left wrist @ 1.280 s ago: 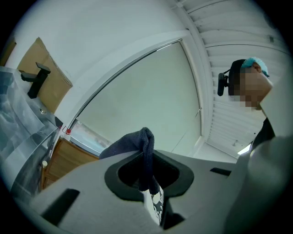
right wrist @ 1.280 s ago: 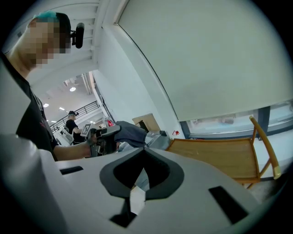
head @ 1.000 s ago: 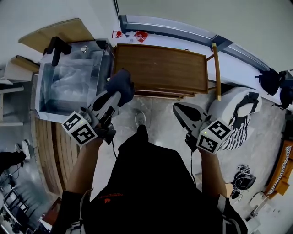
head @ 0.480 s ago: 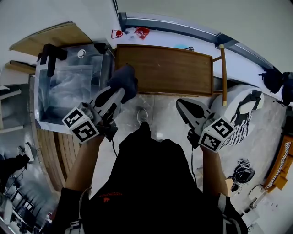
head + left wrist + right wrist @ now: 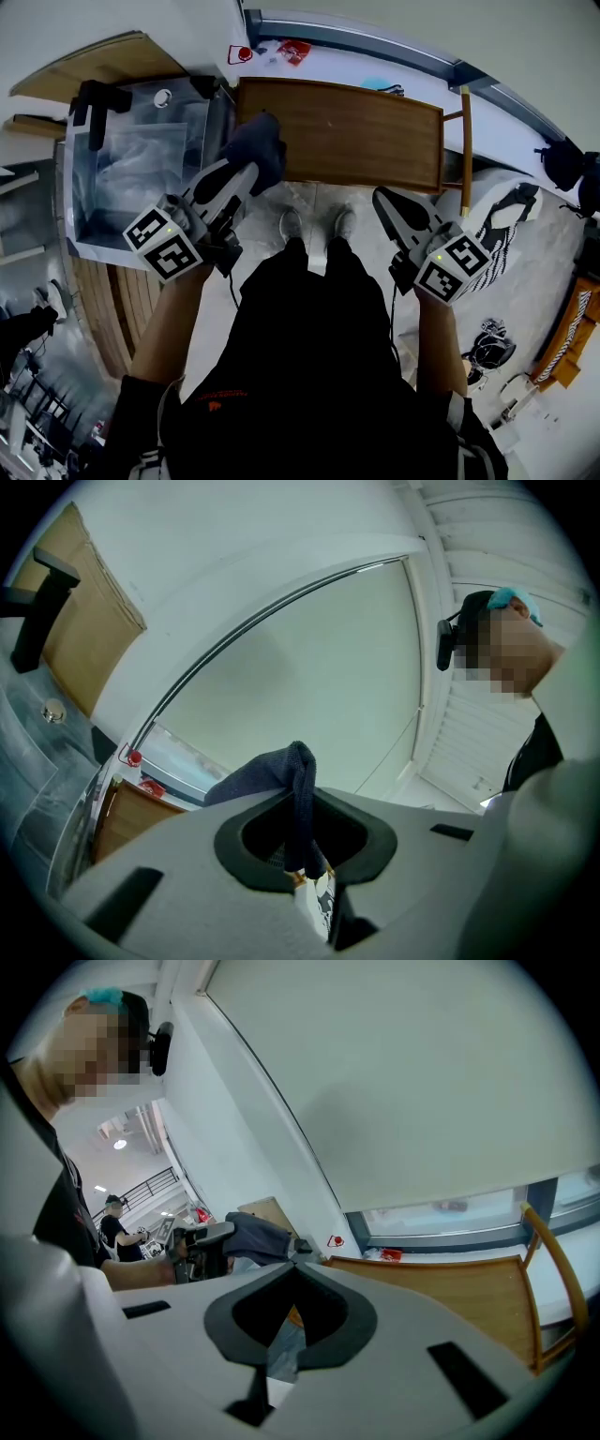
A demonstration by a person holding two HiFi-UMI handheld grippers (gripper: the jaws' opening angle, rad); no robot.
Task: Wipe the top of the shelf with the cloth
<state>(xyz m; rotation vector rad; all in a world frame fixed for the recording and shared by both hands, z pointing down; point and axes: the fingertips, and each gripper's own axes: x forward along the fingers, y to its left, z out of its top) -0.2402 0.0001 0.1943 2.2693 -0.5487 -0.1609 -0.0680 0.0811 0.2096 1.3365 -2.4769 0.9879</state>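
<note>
The brown wooden shelf top (image 5: 347, 131) lies ahead of me, under the window. My left gripper (image 5: 248, 173) is shut on a dark blue cloth (image 5: 255, 148), which hangs at the shelf's front-left corner. In the left gripper view the cloth (image 5: 281, 772) bunches up out of the left gripper (image 5: 302, 841), pinched between the jaws. My right gripper (image 5: 386, 206) hovers in front of the shelf's right half, shut, with nothing in it. The right gripper view shows that gripper (image 5: 296, 1309) with its jaws together, the cloth (image 5: 255, 1237) at left and the shelf (image 5: 441, 1288) at right.
A clear plastic bin (image 5: 89, 178) stands against the shelf's left end. A wooden rail (image 5: 465, 141) runs along its right end, with a white patterned bag (image 5: 497, 230) beyond. Red items (image 5: 292, 51) lie on the window sill. My shoes (image 5: 319, 225) are on the floor before the shelf.
The person has stepped up to the shelf, and both shoes now show. The left gripper with the cloth has moved forward to the shelf's front-left corner. The right gripper has shifted slightly right.
</note>
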